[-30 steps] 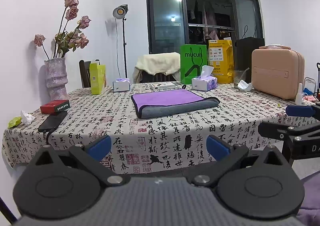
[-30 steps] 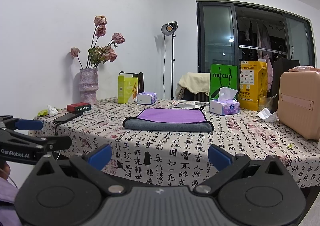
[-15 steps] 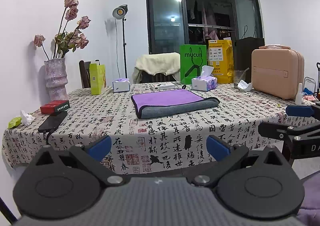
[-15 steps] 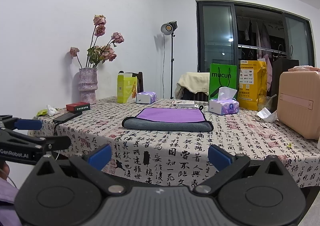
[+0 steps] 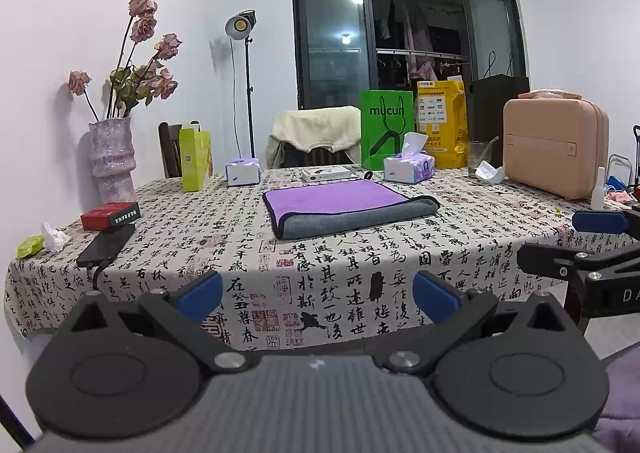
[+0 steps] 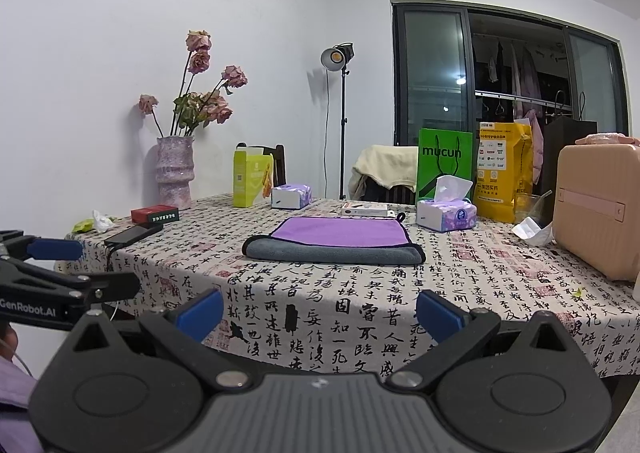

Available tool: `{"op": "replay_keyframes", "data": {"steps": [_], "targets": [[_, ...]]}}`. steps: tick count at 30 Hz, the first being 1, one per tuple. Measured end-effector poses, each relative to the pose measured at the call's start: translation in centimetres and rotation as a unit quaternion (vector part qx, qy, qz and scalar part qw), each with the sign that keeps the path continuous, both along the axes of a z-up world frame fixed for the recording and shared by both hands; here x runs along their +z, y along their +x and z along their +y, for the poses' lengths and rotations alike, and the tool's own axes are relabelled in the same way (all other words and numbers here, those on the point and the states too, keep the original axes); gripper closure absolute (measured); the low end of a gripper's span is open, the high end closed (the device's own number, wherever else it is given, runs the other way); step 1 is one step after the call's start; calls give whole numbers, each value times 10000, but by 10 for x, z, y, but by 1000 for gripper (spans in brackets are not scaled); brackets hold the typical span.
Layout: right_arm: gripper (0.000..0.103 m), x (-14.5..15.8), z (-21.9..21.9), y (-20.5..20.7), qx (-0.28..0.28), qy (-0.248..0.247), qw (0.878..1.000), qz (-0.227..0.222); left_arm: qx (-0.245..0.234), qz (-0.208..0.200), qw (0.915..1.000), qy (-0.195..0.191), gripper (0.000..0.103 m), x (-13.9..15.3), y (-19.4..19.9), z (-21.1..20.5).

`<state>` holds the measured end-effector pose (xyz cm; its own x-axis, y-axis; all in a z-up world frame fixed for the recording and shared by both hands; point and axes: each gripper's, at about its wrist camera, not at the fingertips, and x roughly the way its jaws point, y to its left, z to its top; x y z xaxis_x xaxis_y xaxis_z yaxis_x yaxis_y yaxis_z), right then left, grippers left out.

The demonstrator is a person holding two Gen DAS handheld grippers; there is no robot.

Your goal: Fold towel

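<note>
A purple towel with a grey underside (image 5: 344, 205) lies folded flat in the middle of the table; it also shows in the right wrist view (image 6: 336, 239). My left gripper (image 5: 316, 295) is open and empty, held off the table's near edge, well short of the towel. My right gripper (image 6: 318, 311) is open and empty too, also in front of the near edge. The right gripper shows at the right of the left wrist view (image 5: 576, 237). The left gripper shows at the left of the right wrist view (image 6: 68, 269).
The table (image 5: 360, 265) carries a vase of dried roses (image 5: 112, 161), a red box (image 5: 110, 216), a black phone (image 5: 106, 245), tissue boxes (image 5: 408, 169), green and yellow bags (image 5: 386, 129), a glass (image 5: 478, 159) and a pink case (image 5: 554, 153). A draped chair (image 5: 316, 141) stands behind.
</note>
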<state>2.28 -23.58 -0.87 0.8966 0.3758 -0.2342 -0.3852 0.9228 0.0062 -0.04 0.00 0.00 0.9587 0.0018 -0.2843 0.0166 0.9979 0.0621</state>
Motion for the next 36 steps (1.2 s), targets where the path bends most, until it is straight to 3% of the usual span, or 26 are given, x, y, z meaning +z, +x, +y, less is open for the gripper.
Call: {"op": "replay_keyframes", "data": {"steps": [36], "targets": [[0, 0, -3, 3, -23, 27, 10000, 46, 0, 4, 10000, 5, 0, 0, 0, 0]]}}
